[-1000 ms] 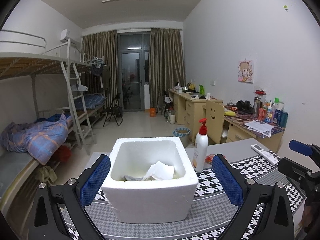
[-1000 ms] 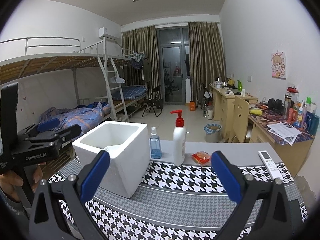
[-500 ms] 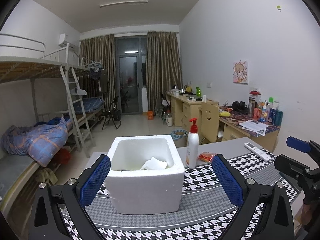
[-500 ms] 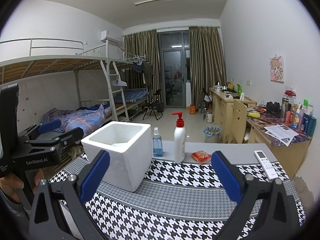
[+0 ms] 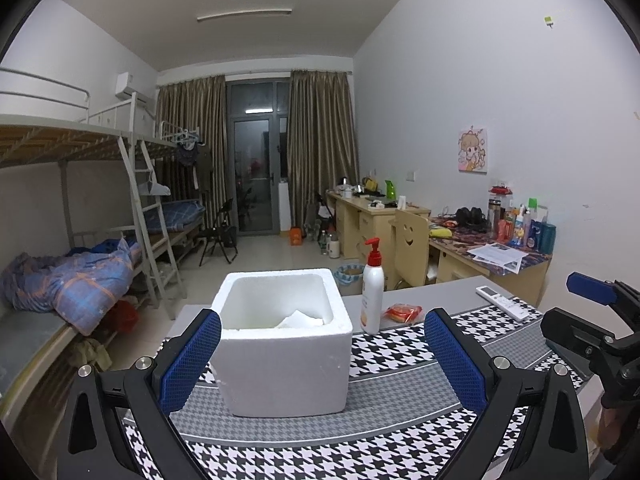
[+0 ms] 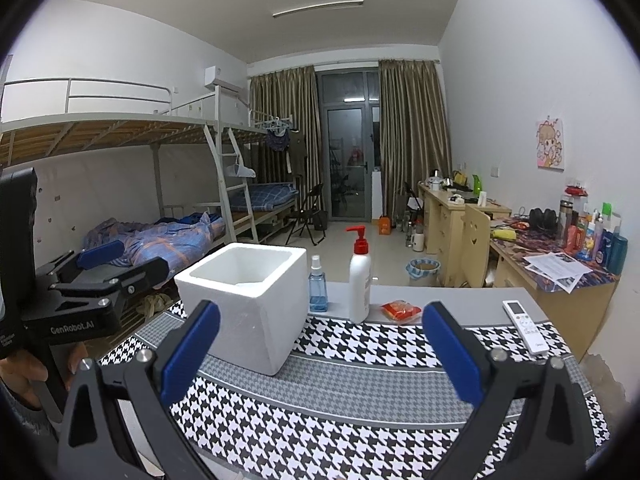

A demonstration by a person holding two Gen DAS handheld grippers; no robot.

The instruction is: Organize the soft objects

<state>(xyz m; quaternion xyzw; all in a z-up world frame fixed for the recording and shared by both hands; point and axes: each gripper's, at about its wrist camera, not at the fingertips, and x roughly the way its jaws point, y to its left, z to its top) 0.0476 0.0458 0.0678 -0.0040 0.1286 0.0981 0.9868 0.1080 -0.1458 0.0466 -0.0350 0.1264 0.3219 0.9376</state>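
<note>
Houndstooth tablecloth [image 5: 400,364] under square foam box [image 5: 284,364]; both claws [image 5: 322,360] [image 6: 320,356] wide apart, empty.

Each fisheye camera looks forward along its own tool, low over the counter [image 5: 420,288] and down the room. The left view faces the foam box [image 5: 284,344] squarely and close; the right view, further right, sees it [image 6: 244,300] obliquely. Both share box, pump bottle [image 5: 372,292] and remote [image 6: 524,326].

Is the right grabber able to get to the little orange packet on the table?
Probably yes. The right gripper is open and empty, and the orange packet lies ahead of it on the table, with only bare patterned cloth between. The pump bottle stands just left of the packet, not in the way.
</note>
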